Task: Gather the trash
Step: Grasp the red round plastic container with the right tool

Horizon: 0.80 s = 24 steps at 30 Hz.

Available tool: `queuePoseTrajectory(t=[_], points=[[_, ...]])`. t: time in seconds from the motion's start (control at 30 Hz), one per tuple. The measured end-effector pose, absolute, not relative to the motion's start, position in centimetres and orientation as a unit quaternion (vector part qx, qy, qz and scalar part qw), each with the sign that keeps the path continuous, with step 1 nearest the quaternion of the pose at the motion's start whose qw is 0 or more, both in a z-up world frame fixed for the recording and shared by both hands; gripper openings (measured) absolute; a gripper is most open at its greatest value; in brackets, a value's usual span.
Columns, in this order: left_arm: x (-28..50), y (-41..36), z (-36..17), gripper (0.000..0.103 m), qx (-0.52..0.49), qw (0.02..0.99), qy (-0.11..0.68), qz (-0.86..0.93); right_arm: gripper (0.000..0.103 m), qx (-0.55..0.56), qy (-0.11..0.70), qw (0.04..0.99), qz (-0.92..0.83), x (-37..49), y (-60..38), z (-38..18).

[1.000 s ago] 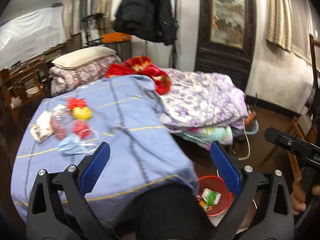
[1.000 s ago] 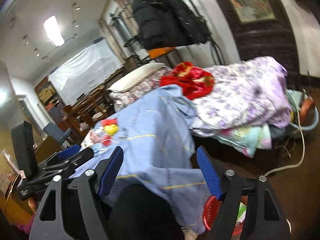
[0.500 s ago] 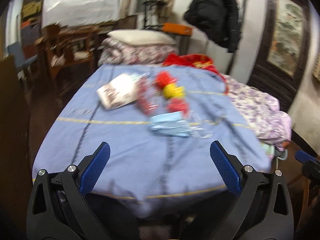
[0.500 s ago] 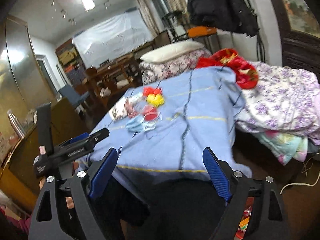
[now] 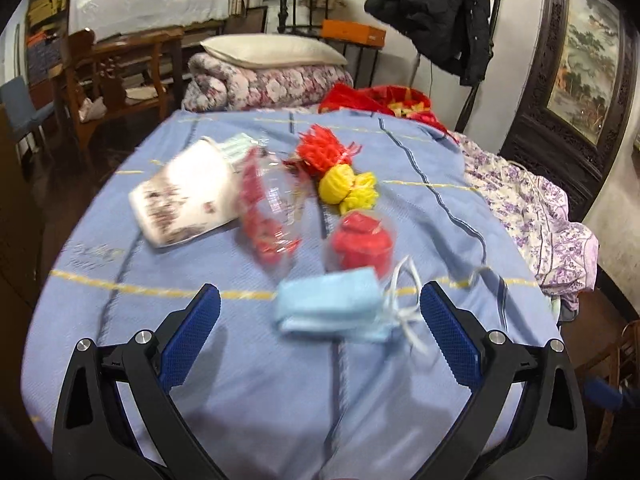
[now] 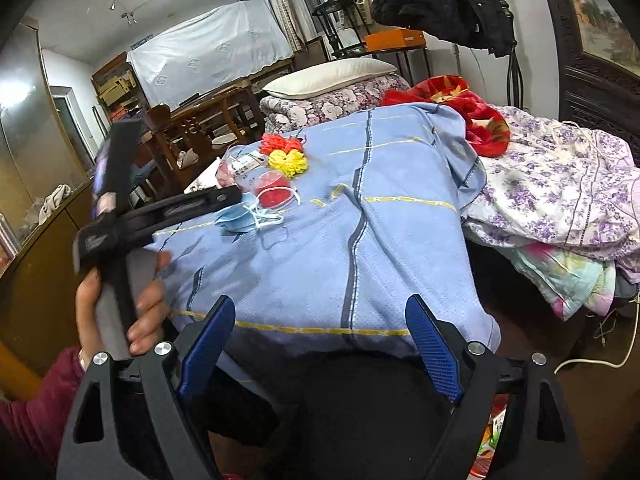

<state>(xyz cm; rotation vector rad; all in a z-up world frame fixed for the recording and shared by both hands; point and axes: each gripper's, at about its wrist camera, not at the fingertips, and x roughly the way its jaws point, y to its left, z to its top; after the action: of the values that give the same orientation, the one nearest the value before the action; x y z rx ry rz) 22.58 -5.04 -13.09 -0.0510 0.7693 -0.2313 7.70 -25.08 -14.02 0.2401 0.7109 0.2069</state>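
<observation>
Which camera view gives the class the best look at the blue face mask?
The left wrist view: the blue face mask lies large, though blurred, between the open left tool's fingers. The right wrist view shows it small, partly behind that tool.

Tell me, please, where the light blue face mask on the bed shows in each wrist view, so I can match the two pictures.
Left wrist view: the face mask lies low and centre, just ahead of the open left gripper.
Right wrist view: the mask sits left of centre, partly behind the left gripper's arm.
Shared landmark: the yellow crumpled piece lies beyond it in both.
</observation>
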Motion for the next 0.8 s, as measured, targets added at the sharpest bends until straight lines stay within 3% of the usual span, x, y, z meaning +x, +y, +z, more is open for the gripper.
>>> queuePoseTrajectory(t=[0.2, 0.53, 0.8], points=[[24.6, -4.8, -15.9, 0.096, -0.008, 0.902, 0.424, -0.08, 0.086, 0.124, 0.342, 0.927, 0.094, 8.4, -25.3, -13.9], [19.9, 1.0, -16.7, 0.097, 0.01, 0.923, 0.383, -0.043, 0.085, 0.132, 0.331, 0.925, 0.133, 14.5, -22.0, -13.6], [19.6, 0.9, -16.7, 0.097, 0.017, 0.925, 0.378, -0.035, 0.085, 0.132, 0.343, 0.921, 0.126, 22.4, -18.6, -14.5]])
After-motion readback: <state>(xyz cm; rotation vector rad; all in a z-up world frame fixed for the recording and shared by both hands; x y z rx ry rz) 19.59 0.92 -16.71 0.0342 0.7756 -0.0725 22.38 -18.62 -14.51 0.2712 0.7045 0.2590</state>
